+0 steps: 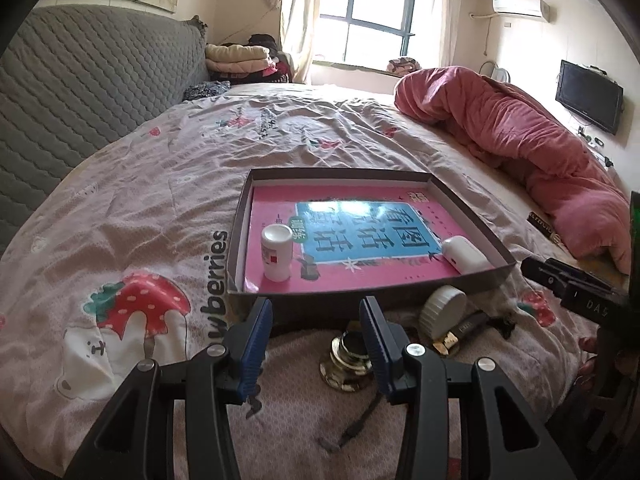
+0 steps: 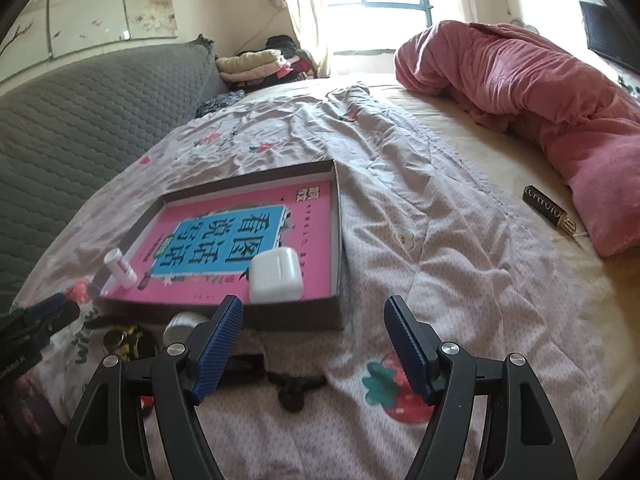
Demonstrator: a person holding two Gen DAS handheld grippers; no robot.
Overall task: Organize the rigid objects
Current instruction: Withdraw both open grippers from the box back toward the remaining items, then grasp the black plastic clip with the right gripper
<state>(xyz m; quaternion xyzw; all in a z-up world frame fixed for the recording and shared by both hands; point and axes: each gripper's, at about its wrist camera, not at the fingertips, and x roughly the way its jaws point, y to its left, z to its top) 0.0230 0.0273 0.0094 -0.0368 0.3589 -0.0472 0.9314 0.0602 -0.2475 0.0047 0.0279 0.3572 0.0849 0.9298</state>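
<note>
A shallow brown tray (image 1: 340, 174) lies on the bed with a pink and blue book (image 1: 360, 232) flat inside it. On the book a small white bottle (image 1: 276, 254) stands at the left and a white case (image 1: 466, 254) lies in the right corner. In front of the tray are a gold round piece (image 1: 346, 360), a white ribbed jar (image 1: 442, 310) and a dark clip-like item (image 1: 460, 330). My left gripper (image 1: 316, 316) hangs open just before the tray's front wall, the gold piece low beside its right finger. My right gripper (image 2: 314, 316) is open over the sheet near the tray's (image 2: 304, 318) right front corner, the case (image 2: 276, 274) just beyond.
A black tube with gold lettering (image 2: 548, 210) lies by the rolled pink quilt (image 2: 540, 92). A small black object (image 2: 294, 392) and a black strip (image 2: 244, 364) lie under the right gripper. A grey quilted headboard (image 1: 80, 100) runs along the left.
</note>
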